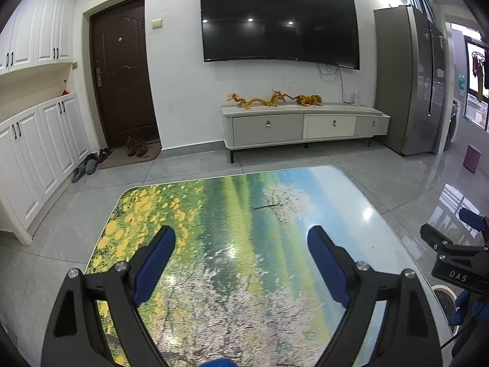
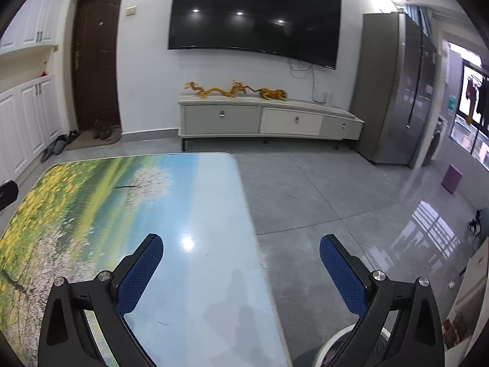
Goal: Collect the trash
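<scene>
My left gripper [image 1: 241,235] hangs open over a glossy table top [image 1: 232,202] printed with a landscape, and nothing sits between its blue pads. My right gripper [image 2: 242,241] is open too, straddling the table's [image 2: 195,202] right edge with nothing in its jaws. A round white-rimmed bin [image 2: 334,337] stands on the floor just below the right gripper, beside the table. Its rim [image 1: 441,289] also shows in the left wrist view, under the right gripper's black frame [image 1: 455,260]. No trash item shows in either view.
Grey tiled floor [image 2: 305,189] lies right of the table. A low TV cabinet [image 1: 305,125] with yellow figurines stands at the far wall under a TV [image 1: 278,21]. A fridge [image 1: 409,79] and pink stool [image 1: 472,159] are at right; white cupboards [image 1: 36,146], a door and shoes [image 1: 91,162] at left.
</scene>
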Tool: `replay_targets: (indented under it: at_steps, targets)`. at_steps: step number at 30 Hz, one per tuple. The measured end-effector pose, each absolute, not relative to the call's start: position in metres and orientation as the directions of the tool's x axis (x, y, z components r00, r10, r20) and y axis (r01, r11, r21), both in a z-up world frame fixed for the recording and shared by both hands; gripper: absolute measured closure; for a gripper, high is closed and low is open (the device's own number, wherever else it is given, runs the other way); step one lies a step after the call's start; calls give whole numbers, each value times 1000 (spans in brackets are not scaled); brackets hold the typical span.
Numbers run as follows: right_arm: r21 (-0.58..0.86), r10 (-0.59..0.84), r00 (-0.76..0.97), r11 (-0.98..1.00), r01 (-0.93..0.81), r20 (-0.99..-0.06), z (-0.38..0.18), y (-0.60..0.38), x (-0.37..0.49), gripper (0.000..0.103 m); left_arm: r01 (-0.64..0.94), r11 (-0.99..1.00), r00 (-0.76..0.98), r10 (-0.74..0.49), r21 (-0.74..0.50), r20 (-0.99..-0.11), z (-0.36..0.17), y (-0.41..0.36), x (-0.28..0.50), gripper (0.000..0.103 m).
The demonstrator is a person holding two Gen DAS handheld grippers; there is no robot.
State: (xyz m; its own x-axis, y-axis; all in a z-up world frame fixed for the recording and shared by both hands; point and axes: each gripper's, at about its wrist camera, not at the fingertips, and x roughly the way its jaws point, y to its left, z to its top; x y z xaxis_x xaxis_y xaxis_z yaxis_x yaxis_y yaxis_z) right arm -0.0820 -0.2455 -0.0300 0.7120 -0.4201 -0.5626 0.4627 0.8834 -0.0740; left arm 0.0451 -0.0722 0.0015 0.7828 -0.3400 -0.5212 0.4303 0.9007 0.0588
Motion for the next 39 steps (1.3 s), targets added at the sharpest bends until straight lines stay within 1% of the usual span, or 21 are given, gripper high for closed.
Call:
replay_targets:
  at_steps: [7,12,16,25,39]
  targets:
    - [-13,-412,713,870,493,-568,-33,-267,-101,0,478,875,765,-368,81,-529,-1,-96,40,15]
    - [4,-433,702,850,527,-565,-33,-282,-114,0,510,856,752,-394,87,-529,-3,-107,33,15]
    - [2,-448,695,839,544,-563,-33,-288,-128,0,527,845,743,-406,90,-532,-7,-114,26,15]
    - [-11,-463,663,824,566,-588,-41,-293,-146,0,545,834,727,-417,89,-545,-15,-117,18,15]
    - [-28,-467,678,834,551,-567,-31,-284,-144,0,538,840,734,-425,72,-530,-10,-107,14,15]
